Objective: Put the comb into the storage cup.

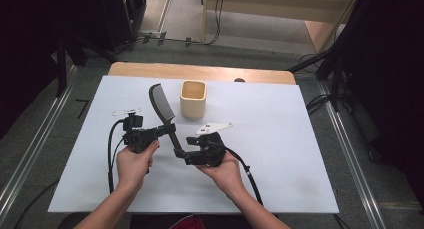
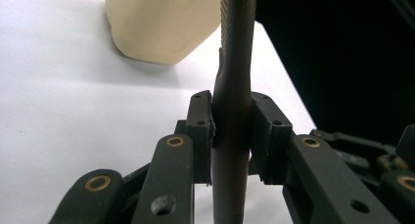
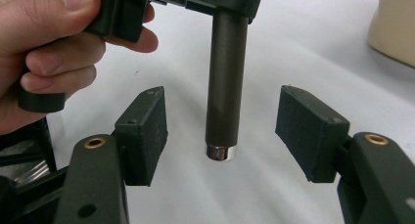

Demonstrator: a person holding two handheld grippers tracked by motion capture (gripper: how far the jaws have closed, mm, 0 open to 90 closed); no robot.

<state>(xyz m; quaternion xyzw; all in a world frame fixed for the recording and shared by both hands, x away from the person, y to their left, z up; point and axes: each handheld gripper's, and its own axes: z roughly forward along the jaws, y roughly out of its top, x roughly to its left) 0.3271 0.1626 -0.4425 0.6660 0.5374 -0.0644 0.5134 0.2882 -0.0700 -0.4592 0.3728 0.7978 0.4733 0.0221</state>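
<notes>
The left claw point(image 1: 161, 131) is clamped on the handle of a dark hairbrush point(image 1: 165, 114), its two pads pressing the handle from both sides; in the left gripper view the handle point(image 2: 234, 111) runs straight up between the pads point(image 2: 200, 131). In the high view the brush is held above the white surface point(image 1: 280, 154), slanting from its head at about 11 o'clock down to the handle's end at about 5 o'clock. The bristled head point(image 1: 161, 103) lies just beside the cream square cup point(image 1: 193, 100), at the cup's 9 o'clock.

The right claw point(image 1: 189, 150) stands open around the lower end of the handle. In the right gripper view the handle point(image 3: 225, 87) hangs down between the two pads point(image 3: 147, 131), which are well apart from it on either side, and its silver end cap point(image 3: 221, 152) sits clear in the gap. Neither pad touches the handle.

The left hand point(image 1: 134, 164) grips its tool at about 7 o'clock from the brush, the right hand point(image 1: 225, 170) at about 5 o'clock. The cup stands upright on the surface near its far edge, at 12 o'clock from the two claws. In the left gripper view the cup point(image 2: 161, 23) appears behind the handle, toward 11 o'clock.
</notes>
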